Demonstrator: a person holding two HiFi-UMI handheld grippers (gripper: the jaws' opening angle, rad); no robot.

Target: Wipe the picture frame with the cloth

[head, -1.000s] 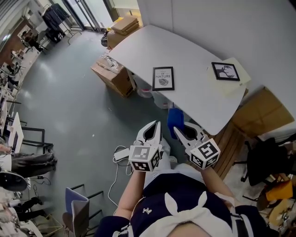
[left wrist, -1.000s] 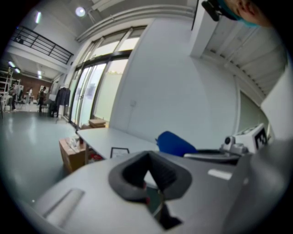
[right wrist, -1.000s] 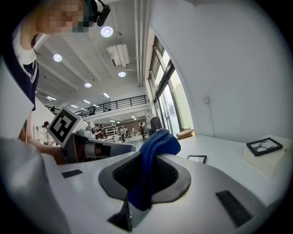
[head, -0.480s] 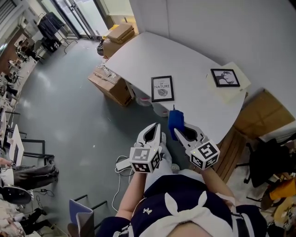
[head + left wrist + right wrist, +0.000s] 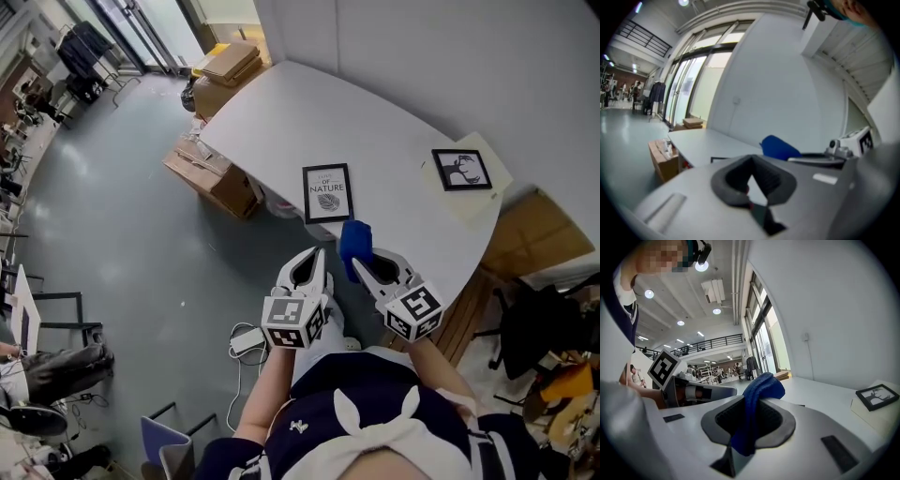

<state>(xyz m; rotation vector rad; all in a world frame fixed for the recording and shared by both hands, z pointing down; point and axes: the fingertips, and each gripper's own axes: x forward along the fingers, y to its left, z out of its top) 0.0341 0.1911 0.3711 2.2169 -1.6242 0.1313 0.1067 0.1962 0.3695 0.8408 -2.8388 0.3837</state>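
**Holding the cloth short of the frame**

Pinched between the jaws of the right gripper is a blue cloth. One bunched end stands up past the jaw tips, and the other end hangs down through the jaws, as the right gripper view shows. The left gripper sits just beside it at the same height. Its jaws are pressed together at the tips, with nothing between them.

A picture frame lies flat on the white table, close to the near edge. It is black-edged with a white print, and its short side faces the person. In the head view the cloth sits just below the frame's lower right corner and over the table's edge. It appears to be clear of the frame, though that steep angle does not show whether it is raised off the tabletop.

A second, smaller black frame is well apart, toward the table's right end. It rests on a pale cream pad.

On the grey floor to the left of the table stands an open cardboard box. More flat boxes are stacked by the table's far end. A white cable lies on the floor near the person's feet.
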